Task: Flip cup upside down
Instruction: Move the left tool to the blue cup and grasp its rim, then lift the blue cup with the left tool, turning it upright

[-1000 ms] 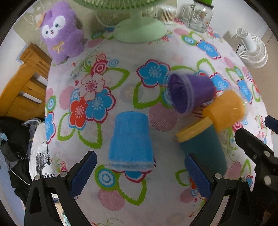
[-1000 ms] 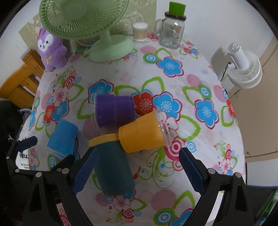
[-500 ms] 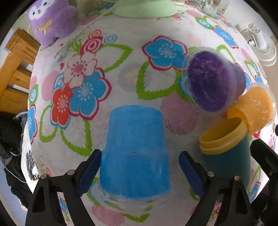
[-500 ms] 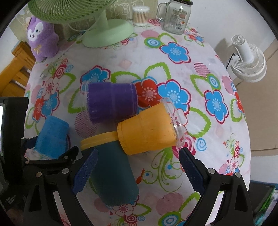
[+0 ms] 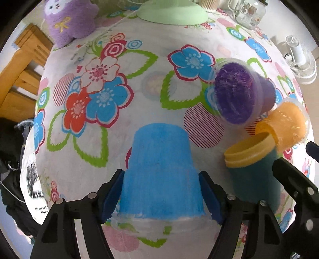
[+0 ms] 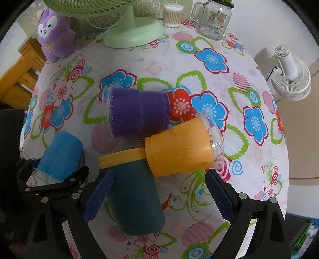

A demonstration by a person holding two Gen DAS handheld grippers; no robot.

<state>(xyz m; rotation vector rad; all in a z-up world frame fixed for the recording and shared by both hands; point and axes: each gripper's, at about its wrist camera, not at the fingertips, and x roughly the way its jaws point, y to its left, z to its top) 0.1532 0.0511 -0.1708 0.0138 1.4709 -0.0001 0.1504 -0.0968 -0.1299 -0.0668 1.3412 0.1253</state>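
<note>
A blue cup (image 5: pixel 161 171) lies on its side on the flowered tablecloth, base pointing away from me. My left gripper (image 5: pixel 161 195) has both blue pads pressed against the cup's sides near its clear rim, shut on it. The blue cup also shows in the right wrist view (image 6: pixel 59 155), with the left gripper around it. A purple cup (image 6: pixel 139 111), an orange cup (image 6: pixel 179 149) and a dark teal cup with a yellow rim (image 6: pixel 135 191) lie on their sides together. My right gripper (image 6: pixel 157 197) is open and empty above the teal and orange cups.
A green fan base (image 6: pixel 133 31), a purple plush toy (image 6: pixel 53 33), a glass jar mug (image 6: pixel 213 20) and a cotton-swab tub (image 6: pixel 172 15) stand at the far side. A white fan (image 6: pixel 289 77) stands off the table's right edge. A wooden chair (image 5: pixel 22 73) is at left.
My left gripper has moved forward and down over the blue cup and closed its pads onto its sides. My right gripper has come a little lower toward the teal and orange cups, still open.
</note>
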